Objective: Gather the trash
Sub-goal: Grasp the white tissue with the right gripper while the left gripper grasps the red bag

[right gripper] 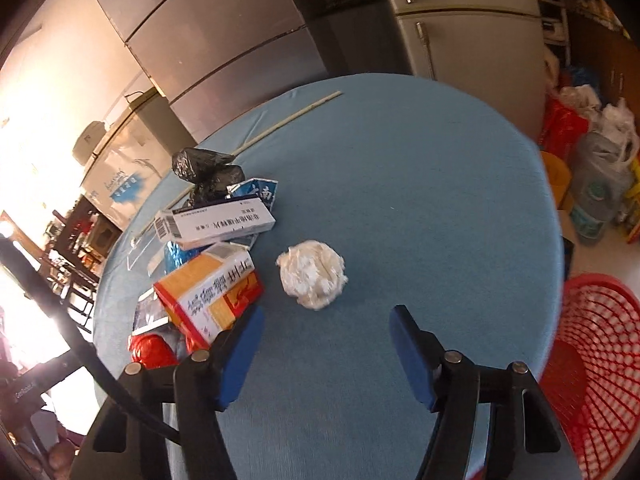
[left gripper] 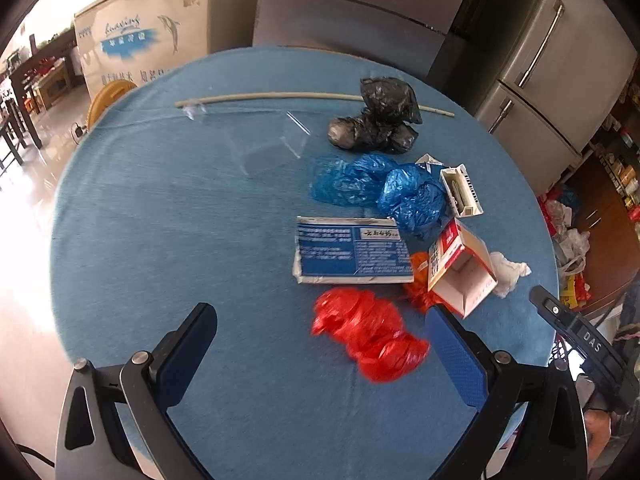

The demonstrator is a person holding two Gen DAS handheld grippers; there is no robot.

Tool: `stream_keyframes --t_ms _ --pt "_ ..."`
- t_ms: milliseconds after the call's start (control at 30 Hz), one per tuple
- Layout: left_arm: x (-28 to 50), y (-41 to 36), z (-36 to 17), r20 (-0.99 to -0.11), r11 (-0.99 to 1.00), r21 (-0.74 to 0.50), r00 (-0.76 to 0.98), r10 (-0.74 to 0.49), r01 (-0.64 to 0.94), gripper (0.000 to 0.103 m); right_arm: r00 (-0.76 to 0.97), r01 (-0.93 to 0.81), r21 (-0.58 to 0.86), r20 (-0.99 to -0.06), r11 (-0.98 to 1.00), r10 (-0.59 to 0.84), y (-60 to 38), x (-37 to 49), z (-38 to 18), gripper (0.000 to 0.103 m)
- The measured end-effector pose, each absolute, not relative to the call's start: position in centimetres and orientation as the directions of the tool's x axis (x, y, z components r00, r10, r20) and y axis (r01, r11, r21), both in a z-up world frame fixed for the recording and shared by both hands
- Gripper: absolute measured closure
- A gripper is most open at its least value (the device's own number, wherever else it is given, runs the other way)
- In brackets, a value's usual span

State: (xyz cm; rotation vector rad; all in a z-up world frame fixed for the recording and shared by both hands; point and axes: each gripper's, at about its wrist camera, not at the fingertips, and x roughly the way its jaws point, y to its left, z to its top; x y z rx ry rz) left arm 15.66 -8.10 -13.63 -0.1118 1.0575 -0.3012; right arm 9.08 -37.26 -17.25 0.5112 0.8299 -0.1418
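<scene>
On the blue round table (left gripper: 160, 240) lies a heap of trash: a red bag (left gripper: 372, 336), a flat blue-and-white box (left gripper: 352, 254), an open red-and-white carton (left gripper: 460, 268), blue bags (left gripper: 384, 190), a black bag (left gripper: 380, 120) and a white paper wad (right gripper: 314, 274). The left hand-held gripper (left gripper: 320, 340) hangs above the red bag, jaws spread, nothing between them. The right hand-held gripper (right gripper: 326, 340) hangs just short of the wad, jaws parted and empty. A red basket (right gripper: 592, 360) stands beside the table.
</scene>
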Motion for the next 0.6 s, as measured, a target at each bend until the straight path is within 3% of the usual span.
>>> stream_keyframes --t_ms 133,200,367,467,600 --pt "16.8 -8.8 -15.1 -0.860 0.955 -0.225 0.422 -0.287 0.190 0.007 0.669 0.304 0.404 -0.735 0.863 0.109 -37.5 11.7 -18.1 0.040" --pt "17.4 -9.2 -16.1 -0.872 0.953 -0.235 0.393 -0.293 0.190 0.019 0.658 0.308 0.406 -0.744 0.860 0.116 -37.6 13.0 -18.7 0.048" --pt "18.3 -9.5 -18.1 -0.889 0.946 -0.274 0.329 -0.319 0.175 0.036 0.615 0.306 0.439 -0.768 0.845 0.177 -38.0 15.0 -20.7 0.052" --pt "18.5 -9.3 -18.9 -0.887 0.937 -0.305 0.307 -0.344 0.170 0.049 0.613 0.285 0.452 -0.764 0.845 0.201 -37.2 15.7 -20.9 0.062" --pt "18.4 -8.9 -19.3 -0.880 0.927 -0.335 0.294 -0.373 0.171 0.054 0.610 0.278 0.431 -0.769 0.858 0.189 -36.2 15.9 -20.9 0.065"
